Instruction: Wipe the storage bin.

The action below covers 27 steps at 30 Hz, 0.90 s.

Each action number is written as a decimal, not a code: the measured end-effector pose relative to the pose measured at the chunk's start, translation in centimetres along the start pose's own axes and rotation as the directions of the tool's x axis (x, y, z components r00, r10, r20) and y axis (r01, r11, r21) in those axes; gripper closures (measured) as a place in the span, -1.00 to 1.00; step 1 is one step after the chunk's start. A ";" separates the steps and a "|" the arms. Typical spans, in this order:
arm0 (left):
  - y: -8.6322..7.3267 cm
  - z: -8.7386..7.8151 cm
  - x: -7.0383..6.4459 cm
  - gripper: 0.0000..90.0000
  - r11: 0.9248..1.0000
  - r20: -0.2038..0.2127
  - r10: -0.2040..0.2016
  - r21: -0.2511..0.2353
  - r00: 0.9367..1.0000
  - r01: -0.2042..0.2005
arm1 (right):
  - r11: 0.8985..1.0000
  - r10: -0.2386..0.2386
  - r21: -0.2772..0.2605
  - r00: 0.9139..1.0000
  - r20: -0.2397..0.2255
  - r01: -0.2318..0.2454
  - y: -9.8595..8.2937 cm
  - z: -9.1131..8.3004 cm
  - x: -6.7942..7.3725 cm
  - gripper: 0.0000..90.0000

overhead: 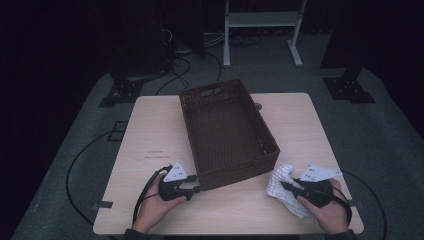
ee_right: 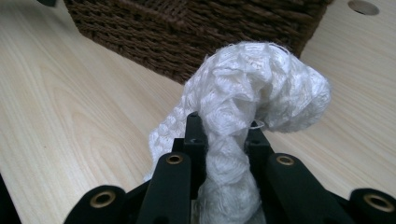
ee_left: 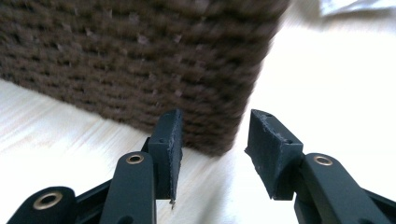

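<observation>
Room: dark, with grey carpet around the desk, black cables trailing across the floor behind it, and a white frame (overhead: 262, 30) standing well beyond the far edge.
Desk: (overhead: 150, 130) pale wood grain, rounded corners, bare to the left of the basket; a small round hole sits just beyond the basket's far right corner.
Basket: (overhead: 225, 130) brown woven, rectangular, open-topped, standing upright on the middle of the desk and turned a little askew to its edges; a handle slot shows in its far wall.
Cloth: (ee_right: 252, 98) white, knobbly knit, bunched up just right of the basket's near right corner, partly lying on the desk.
Right gripper: (ee_right: 223, 135) jaws clamped on the cloth, which bulges up between and above them; held in the person's right hand near the basket's near right corner.
Left gripper: (ee_left: 212, 144) jaws apart with nothing between them, aimed at the basket's near left corner, just short of its wall.
</observation>
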<state>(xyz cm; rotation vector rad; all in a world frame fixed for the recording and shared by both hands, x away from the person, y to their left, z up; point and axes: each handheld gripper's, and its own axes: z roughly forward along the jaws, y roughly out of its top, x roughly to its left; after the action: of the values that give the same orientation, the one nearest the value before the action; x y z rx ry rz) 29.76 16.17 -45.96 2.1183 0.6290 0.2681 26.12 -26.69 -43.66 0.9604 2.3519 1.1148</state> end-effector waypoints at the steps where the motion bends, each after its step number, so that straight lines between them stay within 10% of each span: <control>1: 0.2 -0.2 -0.1 0.20 1.000 0.003 0.002 -0.006 1.000 -0.002 | 1.000 0.002 0.003 1.000 0.006 -0.002 -0.2 -0.1 -0.2 0.70; 11: 1.4 -1.3 -1.1 0.25 0.999 -0.002 0.046 -0.002 0.999 -0.046 | 0.999 0.034 0.017 0.998 0.059 -0.035 -1.4 -0.9 -1.7 0.70; 27: 3.3 -4.9 0.3 1.00 0.996 0.005 0.026 -0.086 1.000 -0.025 | 0.999 0.040 0.018 0.997 0.060 -0.041 -1.5 -0.9 -1.7 0.70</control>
<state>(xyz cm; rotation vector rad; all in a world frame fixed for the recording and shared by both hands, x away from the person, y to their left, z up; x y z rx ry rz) 29.08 18.20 -40.41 2.0453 0.5776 0.2980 26.15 -29.10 -44.22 1.0385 2.3092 1.0657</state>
